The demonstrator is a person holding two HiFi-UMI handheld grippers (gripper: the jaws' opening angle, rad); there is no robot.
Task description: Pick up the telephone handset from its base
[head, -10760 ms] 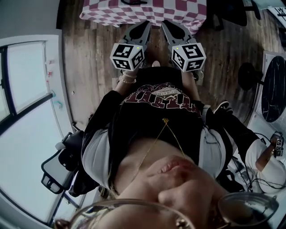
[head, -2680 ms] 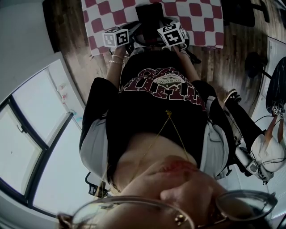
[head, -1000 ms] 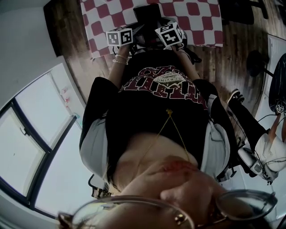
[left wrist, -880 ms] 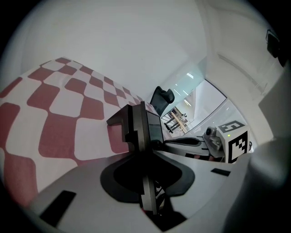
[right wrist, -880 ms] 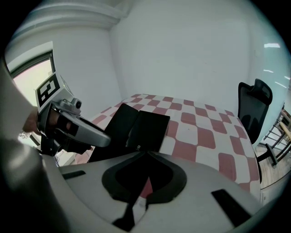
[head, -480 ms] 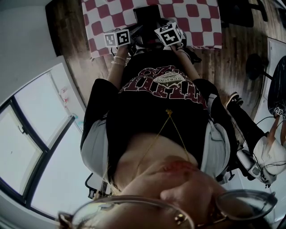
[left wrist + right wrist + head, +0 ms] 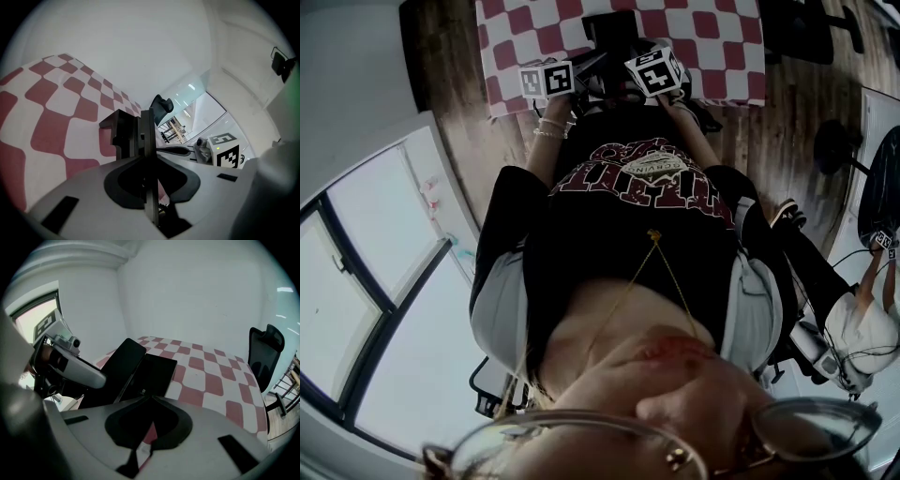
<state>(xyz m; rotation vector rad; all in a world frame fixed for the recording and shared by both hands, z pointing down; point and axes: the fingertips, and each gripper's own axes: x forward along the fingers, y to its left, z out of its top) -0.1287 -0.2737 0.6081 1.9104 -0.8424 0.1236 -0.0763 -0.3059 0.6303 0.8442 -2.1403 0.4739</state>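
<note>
The left gripper's [image 7: 146, 140] fingers have just been closing and are clenched on the black handset [image 7: 123, 363]. In the left gripper view the handset fills the centre of the frame, hard against the finger plates. In the right gripper view it is the tilted slab at centre left, with the left gripper's grey nose on its lower end. The flat black base [image 7: 157, 372] lies just right of it, touching along one edge.

The right gripper [image 7: 149, 401] hangs just short of the base, its fingers drawn together on nothing, with only a sliver of cloth showing between them.

The checked table [image 7: 211, 376] runs open toward the right and upper part of that frame. Its far edges meet white wall, and a chair [image 7: 263, 352] stands past the right edge. In the head view the table's near edge lies just above the person's waist.
</note>
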